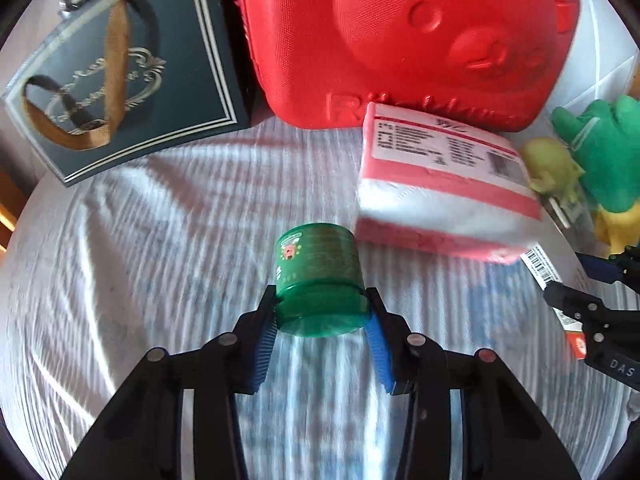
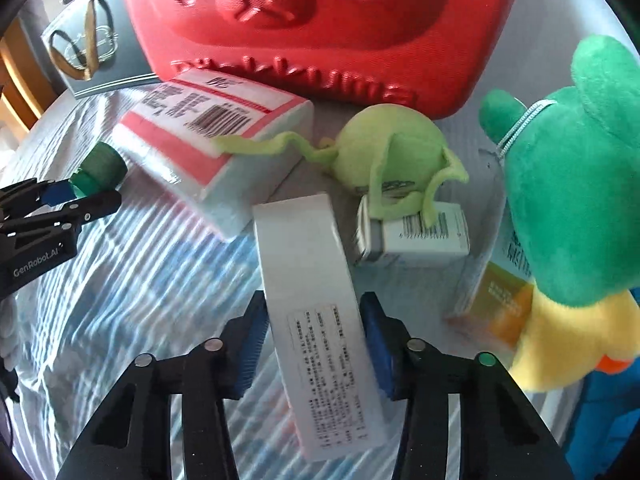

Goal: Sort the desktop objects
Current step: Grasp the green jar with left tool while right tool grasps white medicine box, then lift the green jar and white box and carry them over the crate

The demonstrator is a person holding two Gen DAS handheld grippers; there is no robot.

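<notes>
A green jar lies tilted over the white striped cloth. My left gripper is shut on its cap, a blue pad pressing each side. In the right wrist view the same jar and left gripper show at the far left. A long white box with small print stretches away from the camera, and my right gripper is shut on its long sides. The far end of this box reaches toward a small barcoded box.
A red bear-face case and a dark gift box with a gold ribbon stand at the back. A pink-and-white tissue pack lies before the case. A pale green plush, a green-and-yellow plush and an orange box crowd the right.
</notes>
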